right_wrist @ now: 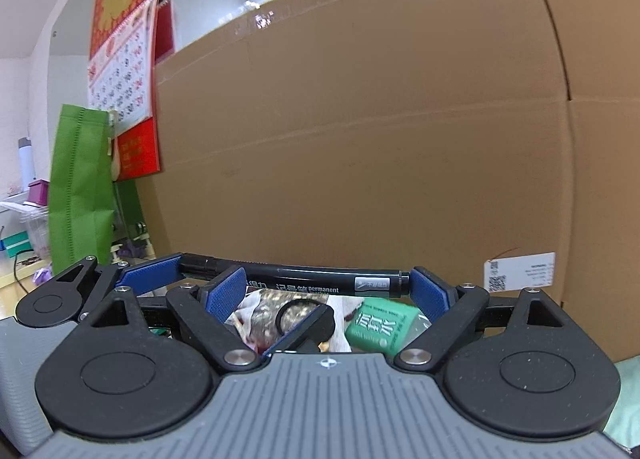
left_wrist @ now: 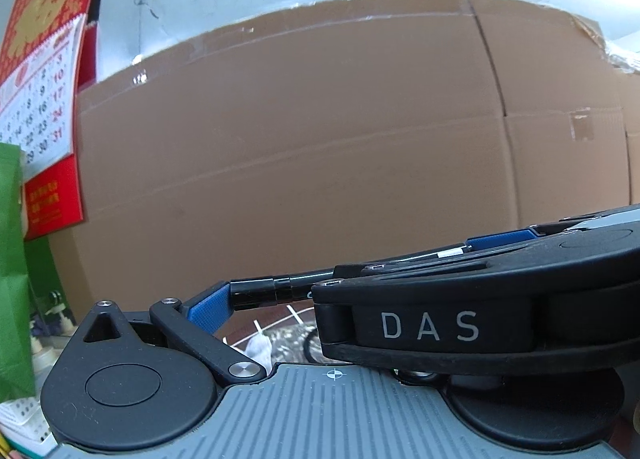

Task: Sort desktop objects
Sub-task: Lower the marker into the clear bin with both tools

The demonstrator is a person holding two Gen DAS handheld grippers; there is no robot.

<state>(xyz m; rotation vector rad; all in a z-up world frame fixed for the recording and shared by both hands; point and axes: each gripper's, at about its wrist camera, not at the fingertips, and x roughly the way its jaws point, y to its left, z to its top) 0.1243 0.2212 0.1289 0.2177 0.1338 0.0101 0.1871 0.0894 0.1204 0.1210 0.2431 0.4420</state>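
Noted a black permanent marker (right_wrist: 304, 277) lying crosswise in the air in front of a big cardboard box (right_wrist: 360, 139), clear of the worktop (left_wrist: 280, 317). Appears pinned end to end between the two tools rather than pinched across its barrel: cap end against the outer blue pad of the left gripper (left_wrist: 334, 285), other end touching the right-hand pad of the right gripper (right_wrist: 327, 293).

Right fingers spread wide, nothing squeezed between the pair; only the one pad meeting the marker. Left fingers: cannot tell. Only one shows; the other is hidden behind the right tool's body.

Progress, as a judgement: early to middle. One item picked up and in transit, not yet put down; no bin or tray for it in either view. Left to sort, glimpsed under the right tool: a green-labelled bottle (right_wrist: 380, 325) and some pale, blurred clutter beside it.

Main risk: marker slipping out if the two hands drift apart.
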